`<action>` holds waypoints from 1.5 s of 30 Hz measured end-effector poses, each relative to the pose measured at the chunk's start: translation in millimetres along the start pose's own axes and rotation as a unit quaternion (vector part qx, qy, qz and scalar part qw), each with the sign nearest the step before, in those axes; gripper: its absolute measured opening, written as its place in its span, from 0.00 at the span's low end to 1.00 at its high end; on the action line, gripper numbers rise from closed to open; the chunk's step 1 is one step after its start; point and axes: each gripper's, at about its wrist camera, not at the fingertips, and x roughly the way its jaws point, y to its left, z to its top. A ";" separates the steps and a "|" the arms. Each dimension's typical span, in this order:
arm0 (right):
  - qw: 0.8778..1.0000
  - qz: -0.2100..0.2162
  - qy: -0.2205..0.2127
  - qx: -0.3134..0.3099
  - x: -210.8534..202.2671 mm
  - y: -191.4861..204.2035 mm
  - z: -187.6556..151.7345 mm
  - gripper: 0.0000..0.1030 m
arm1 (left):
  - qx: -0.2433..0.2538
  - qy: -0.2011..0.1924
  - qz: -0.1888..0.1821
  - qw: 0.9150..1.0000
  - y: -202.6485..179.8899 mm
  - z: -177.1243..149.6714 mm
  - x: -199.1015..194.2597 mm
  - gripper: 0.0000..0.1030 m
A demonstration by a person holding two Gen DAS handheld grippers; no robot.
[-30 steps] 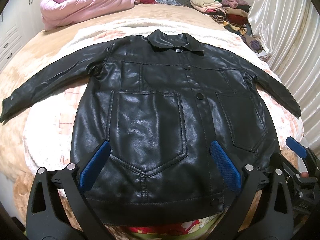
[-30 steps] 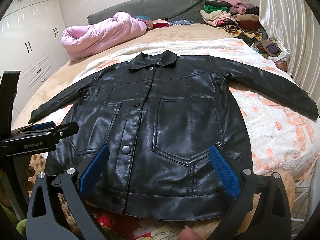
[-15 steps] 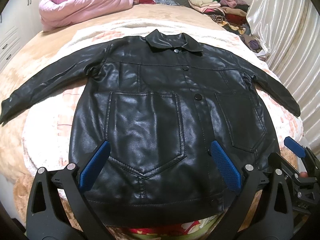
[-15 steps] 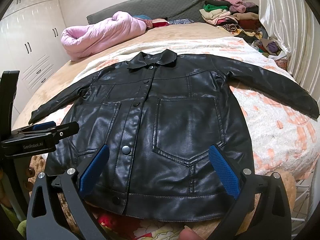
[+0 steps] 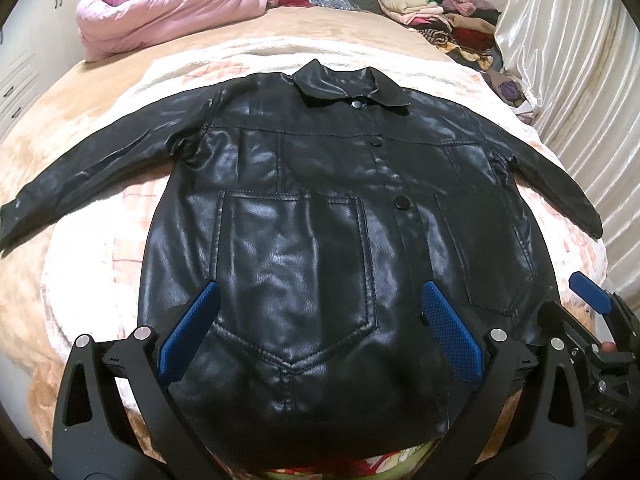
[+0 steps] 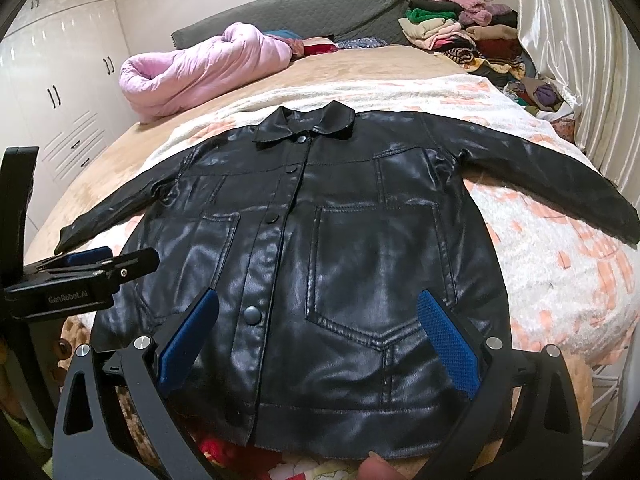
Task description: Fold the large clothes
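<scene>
A black leather jacket [image 5: 320, 216] lies flat and buttoned on the bed, front up, collar far, both sleeves spread out to the sides; it also shows in the right wrist view [image 6: 360, 248]. My left gripper [image 5: 316, 330] is open and empty, hovering above the hem over the jacket's left pocket. My right gripper [image 6: 316, 330] is open and empty, hovering above the hem over the right pocket. Each gripper shows at the edge of the other's view, the right one [image 5: 592, 308] and the left one [image 6: 88, 264].
A white and orange blanket [image 5: 92, 272] lies under the jacket on a tan bed [image 6: 360, 64]. A pink quilt [image 6: 204, 68] and a pile of folded clothes [image 6: 452, 28] sit at the far end. A curtain [image 6: 580, 60] hangs on the right, wardrobes [image 6: 60, 80] on the left.
Both grippers have shifted slightly, with the jacket a little lower in the views. The jacket has not moved and both grippers stay open.
</scene>
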 end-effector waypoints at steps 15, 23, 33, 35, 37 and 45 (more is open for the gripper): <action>1.000 -0.010 -0.010 0.010 19.3 -5.9 55.9 0.96 | -0.015 0.003 0.010 1.000 17.4 38.0 12.2 0.91; 0.999 -0.019 -0.037 0.019 25.1 -16.0 89.1 0.96 | -0.024 -0.003 -0.001 1.000 15.3 66.8 21.3 0.91; 0.995 -0.047 -0.063 0.054 33.1 -44.2 135.0 0.96 | -0.021 -0.014 -0.016 1.000 -7.9 114.0 35.6 0.91; 0.994 -0.057 -0.069 0.061 34.8 -53.7 143.5 0.96 | -0.020 -0.016 -0.013 1.000 -13.2 122.1 38.3 0.91; 0.992 -0.062 -0.075 0.075 37.1 -65.3 148.9 0.96 | -0.025 -0.012 -0.020 0.999 -17.9 130.6 43.9 0.91; 0.986 -0.091 -0.087 0.109 43.7 -113.5 160.6 0.96 | -0.014 -0.010 -0.030 0.999 -41.8 154.6 63.4 0.91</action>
